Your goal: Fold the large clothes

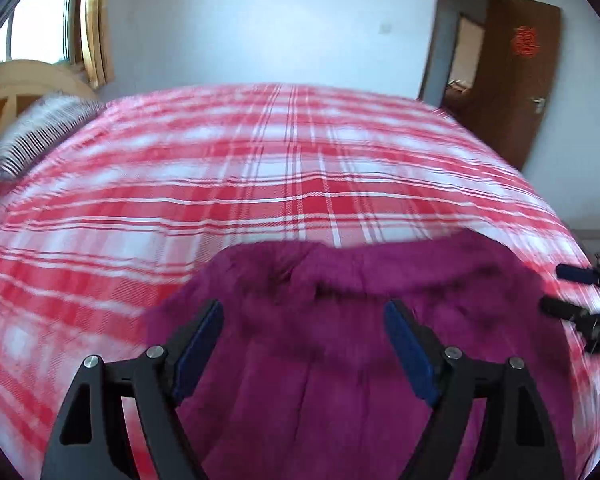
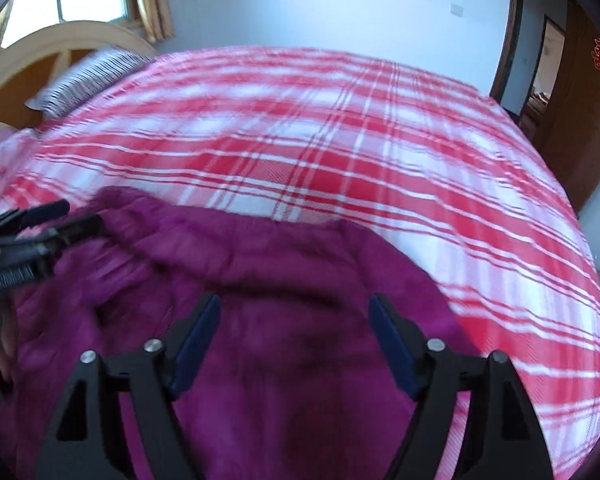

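A magenta fleece garment (image 1: pixel 324 400) (image 2: pixel 276 392) lies flat on the red-and-white plaid bed sheet (image 1: pixel 260 168) (image 2: pixel 340 140), its gathered edge pointing toward the far side of the bed. My left gripper (image 1: pixel 304 308) hovers open over the garment's left part, with nothing between its blue pads. Over the right part, my right gripper (image 2: pixel 295 300) is open too and holds no cloth. Each gripper shows in the other's view: the right gripper (image 1: pixel 572 288) at the right edge, the left gripper (image 2: pixel 60 216) at the left edge.
A striped pillow (image 1: pixel 40 132) (image 2: pixel 88 76) rests against a curved wooden headboard (image 1: pixel 32 76) (image 2: pixel 60 40) at the far left, under a window. A brown door (image 1: pixel 516 80) (image 2: pixel 576 112) stands open at the far right. The image is motion-blurred.
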A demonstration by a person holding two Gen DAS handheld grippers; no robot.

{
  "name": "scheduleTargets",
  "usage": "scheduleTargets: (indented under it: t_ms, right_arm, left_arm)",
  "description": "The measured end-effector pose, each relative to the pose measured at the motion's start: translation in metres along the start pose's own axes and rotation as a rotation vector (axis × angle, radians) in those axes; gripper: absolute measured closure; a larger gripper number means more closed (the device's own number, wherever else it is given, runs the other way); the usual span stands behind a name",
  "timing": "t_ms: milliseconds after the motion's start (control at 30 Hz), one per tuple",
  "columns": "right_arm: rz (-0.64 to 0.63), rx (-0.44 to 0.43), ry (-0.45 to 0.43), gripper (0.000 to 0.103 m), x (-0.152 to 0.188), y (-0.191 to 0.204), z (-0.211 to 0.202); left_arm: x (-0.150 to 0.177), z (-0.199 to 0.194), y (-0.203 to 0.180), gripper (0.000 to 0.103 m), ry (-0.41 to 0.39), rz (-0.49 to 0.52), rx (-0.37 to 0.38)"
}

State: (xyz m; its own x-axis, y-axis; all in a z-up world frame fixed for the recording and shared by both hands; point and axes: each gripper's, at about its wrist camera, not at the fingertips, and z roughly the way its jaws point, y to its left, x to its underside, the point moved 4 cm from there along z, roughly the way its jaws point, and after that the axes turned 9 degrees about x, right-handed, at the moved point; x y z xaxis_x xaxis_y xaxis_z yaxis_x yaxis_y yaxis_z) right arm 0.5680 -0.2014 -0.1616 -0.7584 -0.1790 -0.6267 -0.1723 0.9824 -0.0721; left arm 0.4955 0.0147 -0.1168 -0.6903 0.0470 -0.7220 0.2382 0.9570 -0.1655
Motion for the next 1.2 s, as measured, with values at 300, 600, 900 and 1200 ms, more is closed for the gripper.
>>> scheduleTargets:
  t_ms: [300,600,900,1200]
  right_arm:
    - [0.013,-0.076,0.113,0.008,0.165,-0.031,-0.139]
    - [0.113,-0.086,0.22,0.008,0.317,-0.006,-0.182]
    - [0.275,-0.147,0.149,0.087,0.351,0.015,-0.187]
    - [0.358,-0.282,0.043,0.094,0.357,0.009,-0.234]
  left_arm:
    - [0.172,-0.139,-0.005,0.02,0.1,0.045,0.064]
    - [0.29,-0.178,0.01,0.02,0.168,-0.014,0.043]
    - [0.31,-0.198,-0.003,0.079,0.15,0.002,0.138]
    - [0.289,-0.28,-0.021,0.097,0.029,0.012,0.338]
